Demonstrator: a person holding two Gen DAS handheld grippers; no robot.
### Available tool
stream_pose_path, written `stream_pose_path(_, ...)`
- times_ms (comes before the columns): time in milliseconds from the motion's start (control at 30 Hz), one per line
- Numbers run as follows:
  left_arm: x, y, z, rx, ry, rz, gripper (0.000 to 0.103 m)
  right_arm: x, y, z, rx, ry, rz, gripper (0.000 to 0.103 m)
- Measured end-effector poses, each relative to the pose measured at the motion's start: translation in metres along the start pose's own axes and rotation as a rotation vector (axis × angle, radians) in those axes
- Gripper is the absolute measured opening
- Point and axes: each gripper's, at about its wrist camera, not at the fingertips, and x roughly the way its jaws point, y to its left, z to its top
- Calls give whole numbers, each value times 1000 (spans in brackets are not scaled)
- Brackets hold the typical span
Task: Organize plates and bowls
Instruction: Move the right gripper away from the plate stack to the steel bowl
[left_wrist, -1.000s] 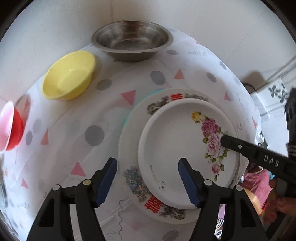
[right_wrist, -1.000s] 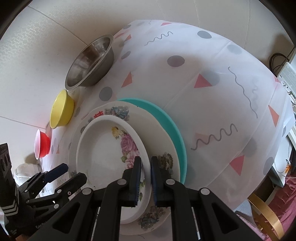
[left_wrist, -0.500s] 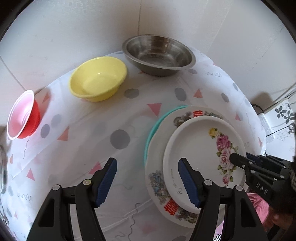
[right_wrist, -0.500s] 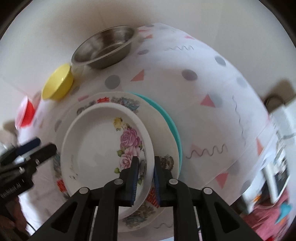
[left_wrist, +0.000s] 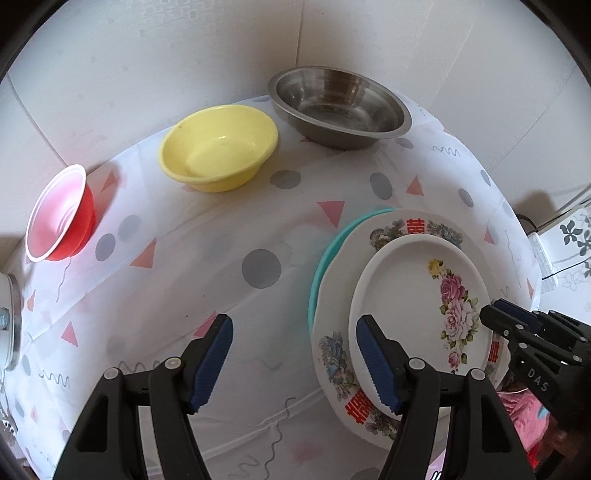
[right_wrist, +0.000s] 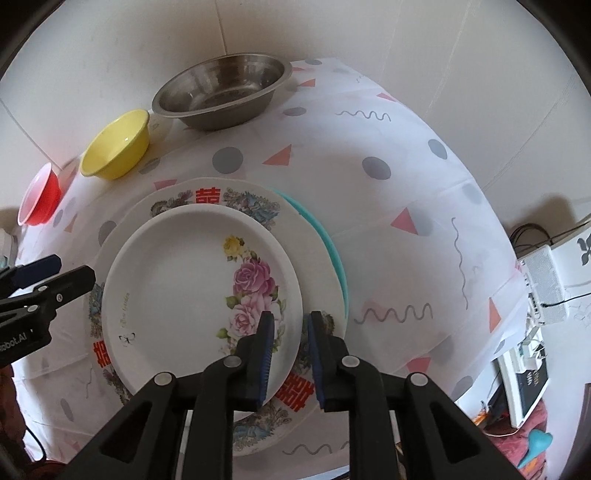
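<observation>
A white rose-patterned plate (right_wrist: 184, 280) lies on a larger plate with red characters (right_wrist: 207, 195), which sits on a teal plate (right_wrist: 332, 254). My right gripper (right_wrist: 290, 332) straddles the rose plate's near right rim, its jaws slightly parted and not pressing on it. In the left wrist view the same stack (left_wrist: 406, 295) sits at the right, and my left gripper (left_wrist: 293, 354) hangs open over bare tablecloth just left of it, holding nothing. A steel bowl (left_wrist: 340, 107), a yellow bowl (left_wrist: 218, 147) and a red bowl (left_wrist: 59, 214) stand along the back.
The table wears a white cloth (right_wrist: 406, 177) with grey dots and pink triangles. White walls close the back corner. White equipment with cables (right_wrist: 543, 284) lies beyond the table's right edge. A metal-rimmed object (left_wrist: 9, 325) sits at the far left.
The right jaws were shut on the rose plate's rim and have since parted a little. The left gripper shifted left, off the plates and over the cloth. Both views have rolled.
</observation>
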Motion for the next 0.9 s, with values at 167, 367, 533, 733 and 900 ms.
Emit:
stream_pose_path(167, 1, -1, 2, -6, 2, 5, 71, -5, -6, 1, 44, -15, 46, 19)
stream_pose_path(367, 3, -4, 5, -5, 2, 11, 73, -4, -3, 8, 41, -25, 87, 21)
stream_pose_path(533, 5, -5, 9, -12, 6, 31, 77, -3, -4, 14, 49, -45, 132, 24)
stream_pose_path(733, 6, -3, 18, -47, -4, 45, 80, -3, -9, 32, 57, -75, 191, 25)
stream_pose_path(900, 0, 1, 28, -108, -51, -5, 84, -4, -13, 56, 47, -112, 239, 25)
